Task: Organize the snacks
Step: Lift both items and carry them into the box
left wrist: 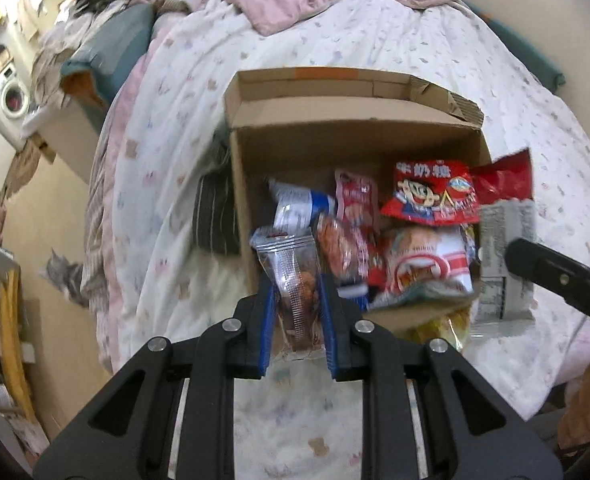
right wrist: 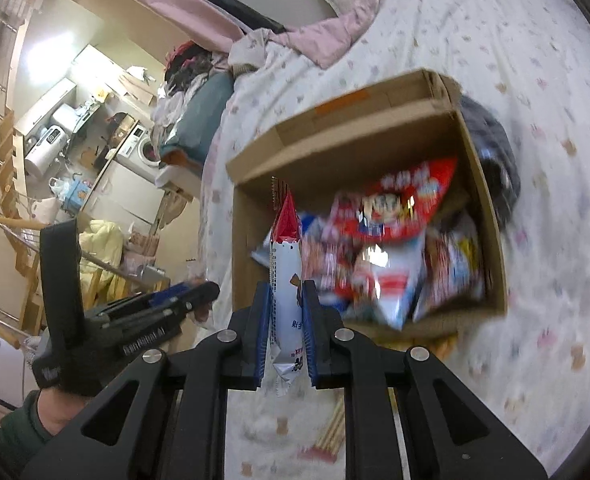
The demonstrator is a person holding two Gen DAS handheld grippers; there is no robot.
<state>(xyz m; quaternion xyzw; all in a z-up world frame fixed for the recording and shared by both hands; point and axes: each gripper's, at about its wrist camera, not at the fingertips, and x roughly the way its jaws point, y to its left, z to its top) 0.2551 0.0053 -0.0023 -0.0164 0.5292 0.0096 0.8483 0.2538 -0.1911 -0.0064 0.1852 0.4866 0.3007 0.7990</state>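
Hand-held gripper [left wrist: 297, 300] clamping clear packet [left wrist: 295, 276], box [left wrist: 355, 136]

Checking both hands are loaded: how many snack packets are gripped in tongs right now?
2. A clear packet is in the left tongs; a red and white packet is in the right tongs. More lie in the box.
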